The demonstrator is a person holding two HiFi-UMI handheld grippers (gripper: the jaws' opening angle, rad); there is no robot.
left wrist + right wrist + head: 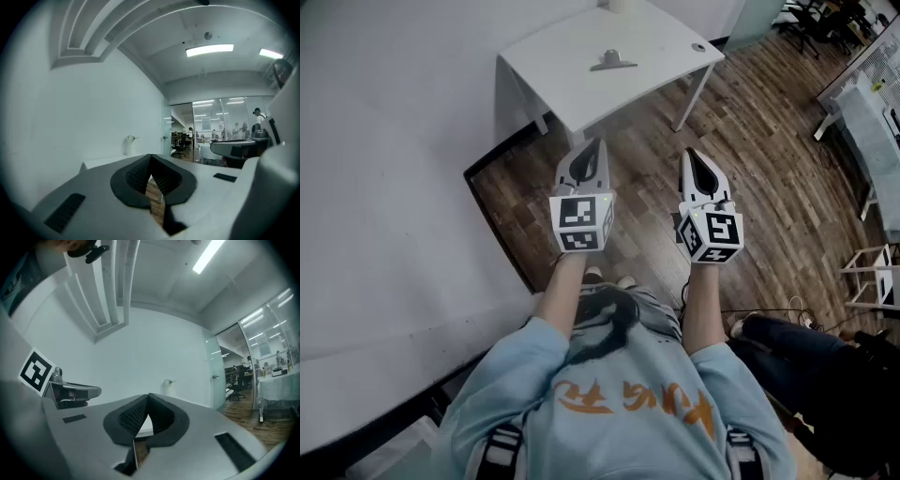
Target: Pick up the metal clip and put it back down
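The metal clip (613, 62) lies on the small white table (581, 89) at the top of the head view, well ahead of both grippers. My left gripper (599, 143) is held over the wooden floor in front of the table, its jaws shut with nothing between them. Beside it, my right gripper (690, 153) is also shut and empty. In the left gripper view the black pads (140, 176) meet at the tip (150, 156). The right gripper view shows the same closed pads (133, 417) meeting at the tip (148, 395), with the clip out of sight.
A white wall (384, 187) runs along the left. A round fitting (699, 47) sits in the table's right corner. Another white table (872, 131) and a white stool (874, 277) stand at the right. A seated person's legs (806, 361) are at lower right.
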